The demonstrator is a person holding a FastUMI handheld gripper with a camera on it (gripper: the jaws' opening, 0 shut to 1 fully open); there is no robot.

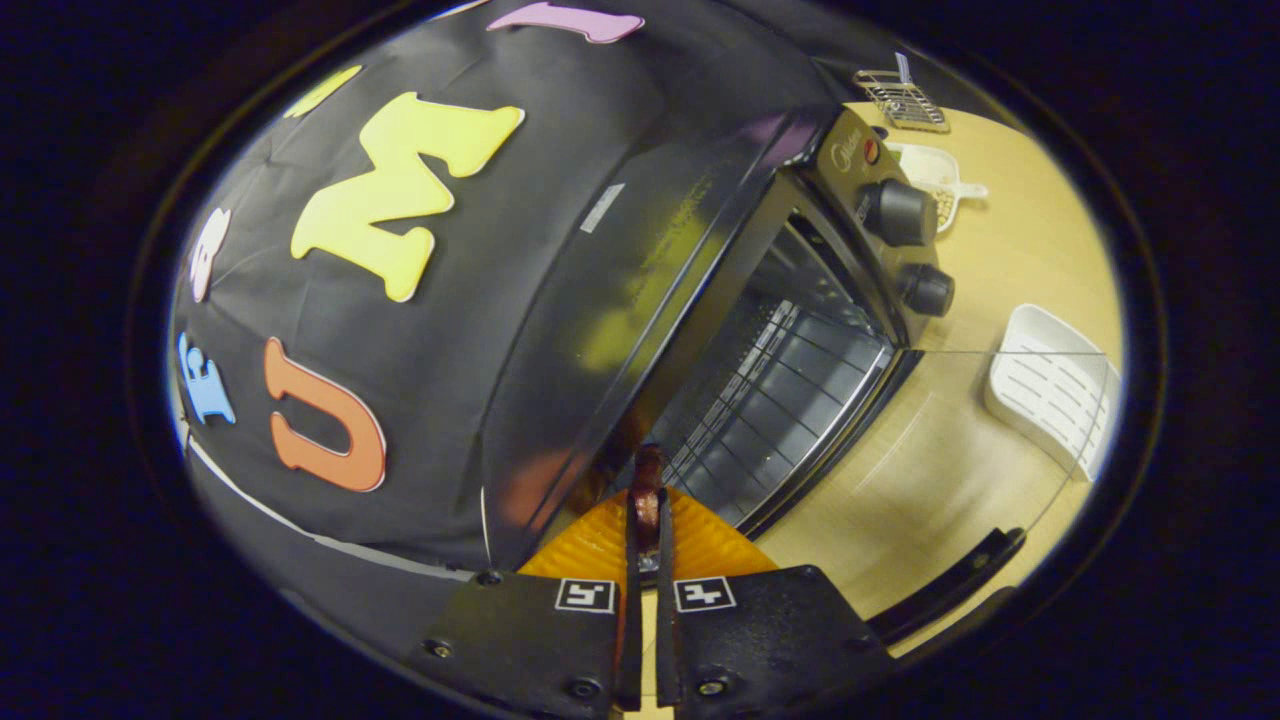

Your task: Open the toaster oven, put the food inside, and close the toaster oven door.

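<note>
Fingers: the gripper [648, 530] has its two fingers pressed close together, clamped on a small reddish-brown piece of food [648, 492] that pokes out past the tips. Looks like a thin slice or strip seen edge-on; can't say what food exactly.

Where the food is: right at the mouth of the black toaster oven [740, 330], just in front of the wire rack [775, 400] inside. Not on the rack yet, it's up in the air between the fingers.

Oven door: already open. The dark glass door [900, 470] lies flat over the light wood tabletop [1010, 250], with its black bar handle [950, 585] off to the side nearest the gripper.

How it'll handle: my guess is the food's light and a bit soft, maybe greasy, so it could slip or smear if squeezed harder. The grip is on the near end, which seems fine for poking it in over the rack bars.

Door tip: the handle looks stiff and easy to hook from underneath to swing it shut.

Other stuff: two black knobs [905, 212] on the oven's front panel, a white slotted plastic tray [1050, 385] beyond the door, a white scoop [940, 180], and a small wire basket [903, 100] further back.
</note>
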